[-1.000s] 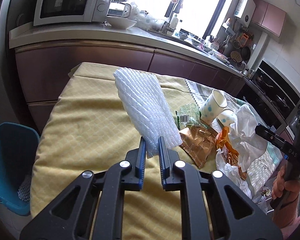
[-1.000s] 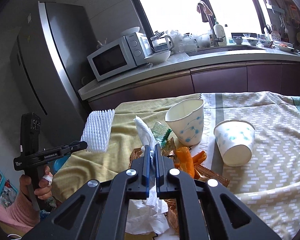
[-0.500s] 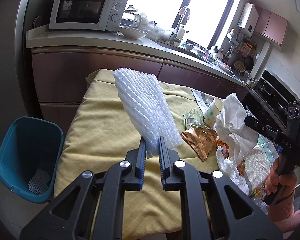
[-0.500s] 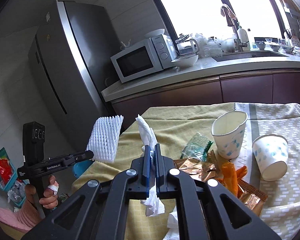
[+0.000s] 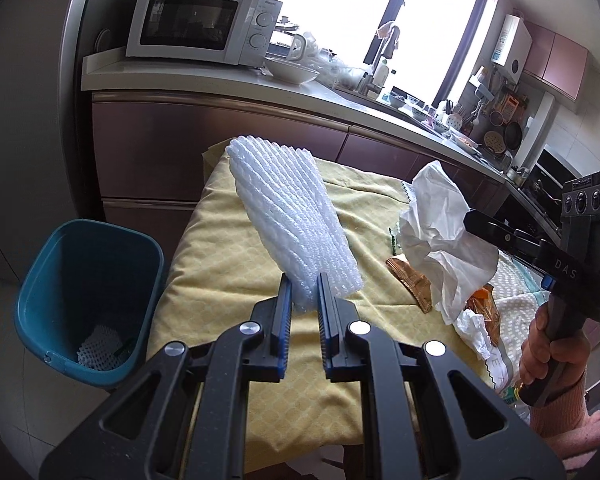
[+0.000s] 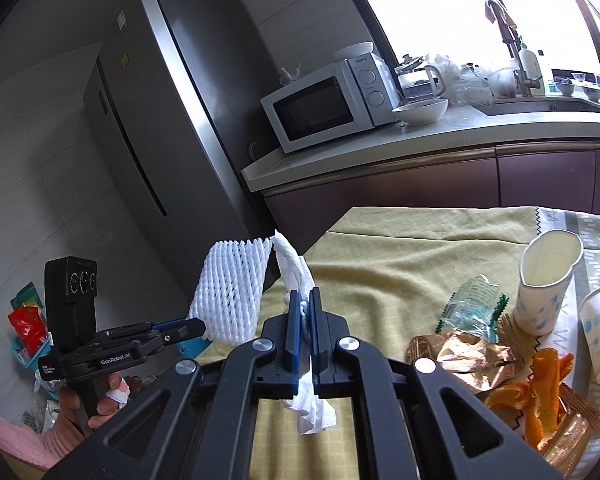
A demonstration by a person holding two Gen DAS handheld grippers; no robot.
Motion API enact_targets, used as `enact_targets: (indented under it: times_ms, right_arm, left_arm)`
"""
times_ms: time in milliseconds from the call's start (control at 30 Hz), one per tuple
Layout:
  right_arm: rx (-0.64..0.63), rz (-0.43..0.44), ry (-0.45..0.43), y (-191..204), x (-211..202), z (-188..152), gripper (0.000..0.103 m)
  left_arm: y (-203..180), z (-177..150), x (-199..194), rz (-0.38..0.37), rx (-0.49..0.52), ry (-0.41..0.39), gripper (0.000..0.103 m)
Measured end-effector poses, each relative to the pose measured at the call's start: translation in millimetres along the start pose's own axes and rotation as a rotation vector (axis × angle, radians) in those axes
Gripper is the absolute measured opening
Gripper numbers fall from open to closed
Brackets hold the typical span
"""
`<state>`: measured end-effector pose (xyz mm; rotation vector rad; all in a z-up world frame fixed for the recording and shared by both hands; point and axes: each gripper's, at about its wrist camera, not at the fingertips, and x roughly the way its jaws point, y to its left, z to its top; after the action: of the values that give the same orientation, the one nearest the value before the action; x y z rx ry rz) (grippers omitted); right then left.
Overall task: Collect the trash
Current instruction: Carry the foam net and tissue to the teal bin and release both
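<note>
Left wrist view: the left gripper (image 5: pixel 302 300) pinches the near end of a white foam net sleeve (image 5: pixel 288 208), which sticks up and away toward twelve o'clock over the yellow tablecloth (image 5: pixel 228 264). At nine o'clock, on the floor beside the table, the teal bin (image 5: pixel 52 280) stands open with another foam net (image 5: pixel 100 346) already in its bottom; a second ago only its edge showed at the frame's left, so this hand has swung the sleeve toward it. At three o'clock the right gripper (image 5: pixel 470 220), in the person's right hand (image 5: pixel 548 344), carries a crumpled white tissue (image 5: pixel 440 224) that earlier lay low among the wrappers and is now lifted clear of them. In the right wrist view the right gripper's jaws are pressed together on that tissue, with the left gripper and its sleeve at nine o'clock. Left on the cloth at three to four o'clock are a green-printed clear wrapper (image 6: pixel 474 304), a gold wrapper (image 6: pixel 460 356), orange peel (image 6: pixel 540 384) and two paper cups (image 6: pixel 544 280). Both loads look ready to drop once they hang over the bin; the sleeve seems nearer.
</note>
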<state>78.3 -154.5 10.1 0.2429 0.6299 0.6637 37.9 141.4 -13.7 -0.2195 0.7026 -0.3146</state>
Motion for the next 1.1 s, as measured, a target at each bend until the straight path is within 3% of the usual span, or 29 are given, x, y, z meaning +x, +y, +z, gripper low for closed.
enact_targets:
  times_ms: [1100]
  right_arm:
    - [-0.056, 0.197, 0.104, 69.0, 99.1, 17.8, 0.004]
  left_arm:
    - [85.4, -11.5, -57.5, 0.205, -0.107, -0.045, 0.013]
